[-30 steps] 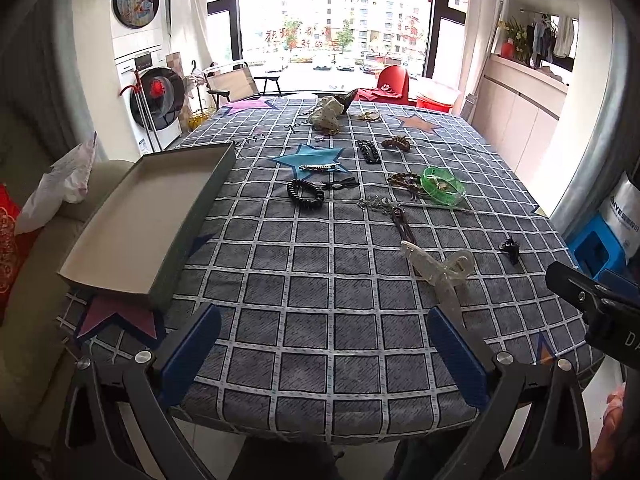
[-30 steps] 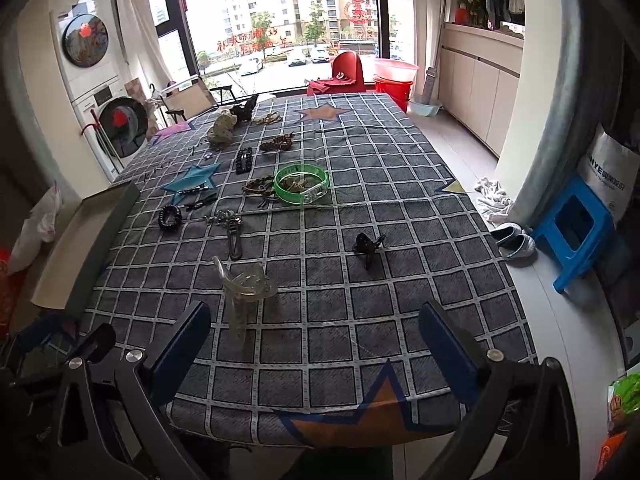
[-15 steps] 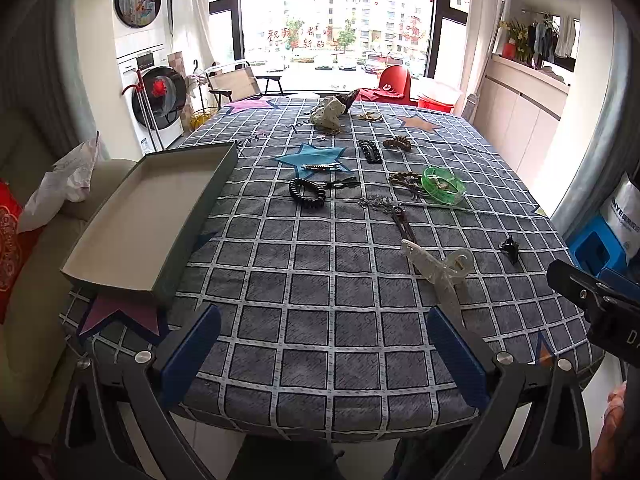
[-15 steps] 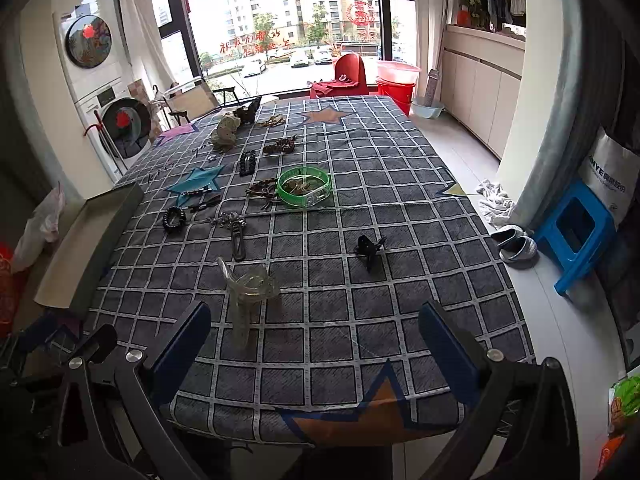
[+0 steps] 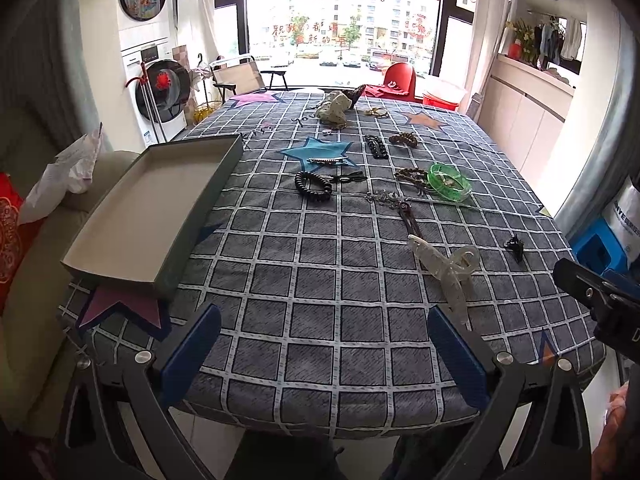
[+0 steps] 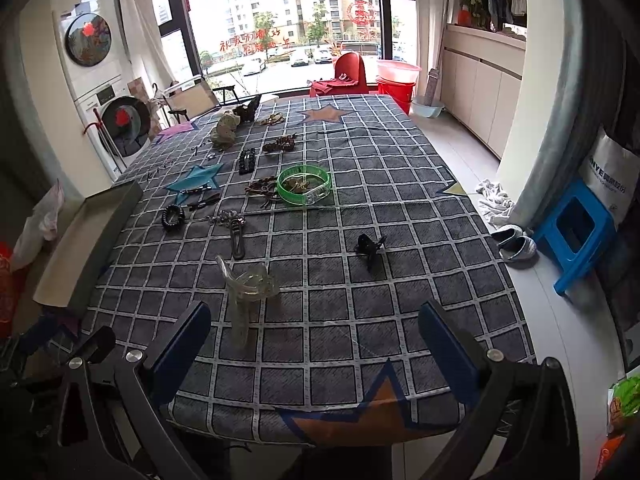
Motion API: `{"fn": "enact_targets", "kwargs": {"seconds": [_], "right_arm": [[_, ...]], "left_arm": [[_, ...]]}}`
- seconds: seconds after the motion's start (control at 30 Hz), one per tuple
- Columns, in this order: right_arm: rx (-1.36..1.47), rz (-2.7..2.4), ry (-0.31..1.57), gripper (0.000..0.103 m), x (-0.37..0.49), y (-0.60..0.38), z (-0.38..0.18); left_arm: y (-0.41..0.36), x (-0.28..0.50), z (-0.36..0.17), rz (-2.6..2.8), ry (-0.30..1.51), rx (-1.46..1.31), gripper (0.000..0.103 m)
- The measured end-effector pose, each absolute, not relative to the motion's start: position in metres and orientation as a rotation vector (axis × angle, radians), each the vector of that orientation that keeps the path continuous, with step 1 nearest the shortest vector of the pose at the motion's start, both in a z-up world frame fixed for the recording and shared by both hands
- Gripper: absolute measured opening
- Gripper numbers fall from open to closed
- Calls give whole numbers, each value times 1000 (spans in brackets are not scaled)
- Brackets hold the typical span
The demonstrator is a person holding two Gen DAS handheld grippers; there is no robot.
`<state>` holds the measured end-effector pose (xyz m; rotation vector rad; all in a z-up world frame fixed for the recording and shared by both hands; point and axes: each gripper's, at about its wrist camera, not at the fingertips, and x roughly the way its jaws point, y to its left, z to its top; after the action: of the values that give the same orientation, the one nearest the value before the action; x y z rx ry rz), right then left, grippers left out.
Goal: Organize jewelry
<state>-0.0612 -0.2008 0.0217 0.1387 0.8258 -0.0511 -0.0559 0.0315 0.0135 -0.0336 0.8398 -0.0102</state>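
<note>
Jewelry and hair pieces lie scattered on a grey checked tablecloth [image 5: 304, 272]. A clear claw clip [image 5: 448, 264] [image 6: 248, 284] lies nearest. Beyond it are a small black clip [image 5: 515, 245] [image 6: 370, 249], a green bangle [image 5: 448, 182] [image 6: 305, 184], a black coil tie [image 5: 313, 185] [image 6: 173, 217], a dark barrette [image 6: 237, 236] and several bead strings. A shallow grey box [image 5: 156, 208] [image 6: 80, 240] sits at the left edge with nothing in it. My left gripper [image 5: 326, 354] and right gripper [image 6: 316, 350] hover open above the table's near edge, holding nothing.
A beige sofa [image 5: 36, 280] with a red cushion stands left of the table. On the right floor are a blue stool [image 6: 576, 236], slippers [image 6: 514, 242] and a white bag. A washer stack [image 5: 152, 64], chairs and a window lie beyond the far end.
Both grippers have drawn back slightly from the table, so a bit more of its near edge shows. Nothing on the table has moved.
</note>
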Motion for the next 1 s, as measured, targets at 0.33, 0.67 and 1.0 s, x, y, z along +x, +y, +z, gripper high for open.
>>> {"fn": "enact_targets", "kwargs": {"seconds": [0.33, 0.67, 1.0], "right_arm": [[134, -45, 818, 103, -63, -200, 26], [140, -48, 819, 103, -64, -202, 26], [134, -47, 815, 103, -65, -202, 28]], "left_arm": [[34, -57, 15, 4, 841, -40, 103], [34, -58, 12, 4, 852, -39, 103], [33, -58, 12, 6, 850, -38, 103]]}}
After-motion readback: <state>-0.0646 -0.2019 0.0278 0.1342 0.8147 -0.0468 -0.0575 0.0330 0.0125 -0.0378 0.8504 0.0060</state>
